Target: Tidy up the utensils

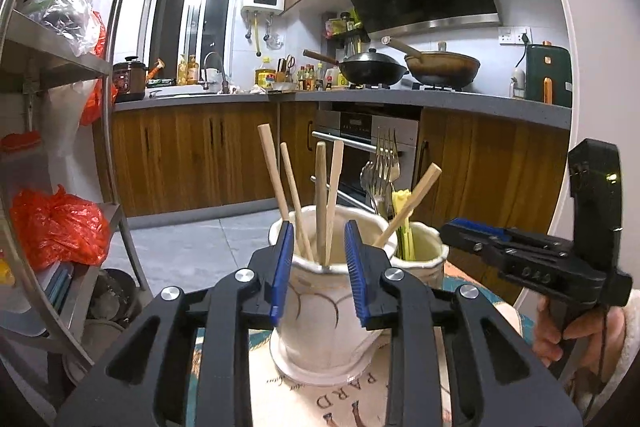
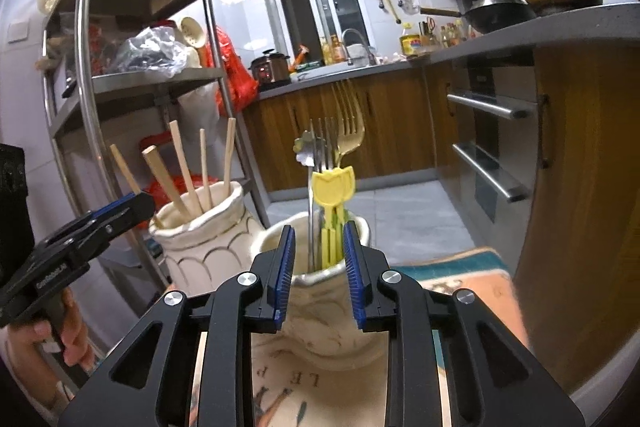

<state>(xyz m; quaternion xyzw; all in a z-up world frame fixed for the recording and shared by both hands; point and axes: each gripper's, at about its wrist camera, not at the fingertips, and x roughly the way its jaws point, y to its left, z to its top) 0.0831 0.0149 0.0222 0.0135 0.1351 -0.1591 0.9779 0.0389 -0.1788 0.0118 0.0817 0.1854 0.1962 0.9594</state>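
Observation:
Two cream ceramic vases stand side by side on a printed cloth. The left vase (image 1: 324,311) (image 2: 204,239) holds several wooden chopsticks (image 1: 320,195) (image 2: 184,167). The right vase (image 1: 420,247) (image 2: 320,307) holds metal forks (image 1: 386,163) (image 2: 344,131), a spoon and yellow plastic utensils (image 2: 333,187). My left gripper (image 1: 318,271) is open and empty, its fingers either side of the left vase's rim. My right gripper (image 2: 318,271) is open and empty in front of the right vase; it also shows in the left wrist view (image 1: 520,259).
A steel shelf rack (image 2: 88,75) with bags and bowls stands at the left. Wooden cabinets, an oven (image 1: 360,147) and a grey counter with woks (image 1: 372,69) run behind. The printed cloth (image 2: 460,283) covers the table.

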